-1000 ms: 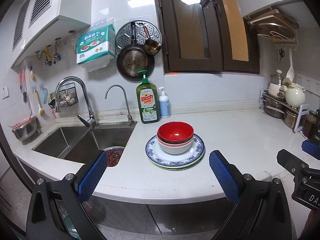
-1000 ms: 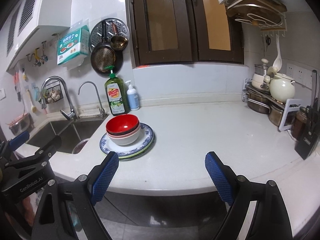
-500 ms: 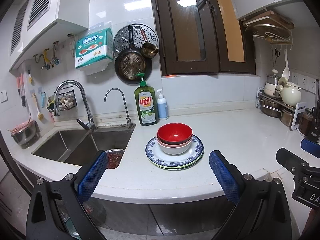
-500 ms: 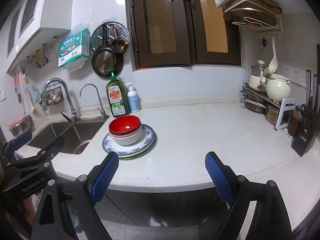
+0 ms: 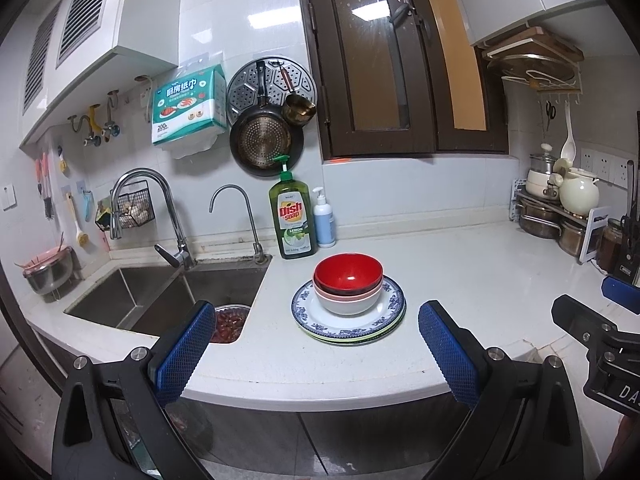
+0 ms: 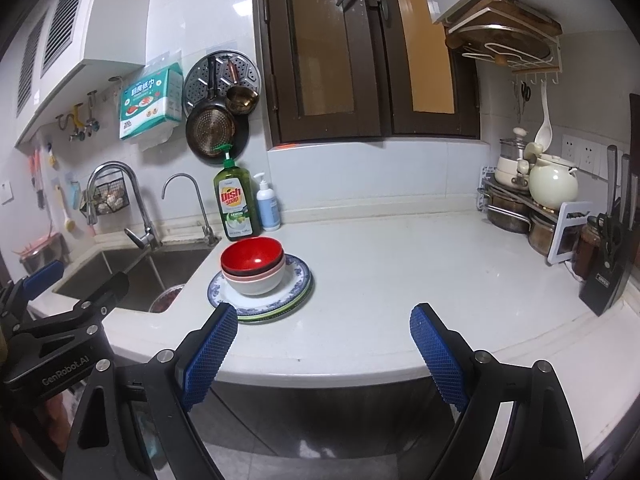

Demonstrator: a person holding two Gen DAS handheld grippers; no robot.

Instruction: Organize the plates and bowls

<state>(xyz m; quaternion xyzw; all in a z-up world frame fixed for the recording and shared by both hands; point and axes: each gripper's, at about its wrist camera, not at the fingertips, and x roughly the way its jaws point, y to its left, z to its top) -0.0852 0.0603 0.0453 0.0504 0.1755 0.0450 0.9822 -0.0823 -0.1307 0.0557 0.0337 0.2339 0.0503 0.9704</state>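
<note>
A stack of nested bowls, red one on top (image 5: 348, 274) (image 6: 252, 255), over a pink and a white one, sits on a stack of plates with a blue-patterned rim (image 5: 386, 315) (image 6: 298, 282) on the white counter. My left gripper (image 5: 316, 350) is open and empty, held off the counter's front edge, short of the stack. My right gripper (image 6: 322, 350) is open and empty, also off the front edge, to the right of the stack. Each gripper shows at the edge of the other's view.
A steel sink (image 5: 168, 292) with two taps lies left of the stack. A dish soap bottle (image 5: 291, 216) and a pump bottle (image 5: 323, 220) stand behind it. Pots and a kettle on a rack (image 6: 532, 200) and a knife block (image 6: 612, 264) stand at the right.
Both grippers have drawn back and risen slightly from the counter, so the stack looks a little farther away. The bowls and plates have not moved.
</note>
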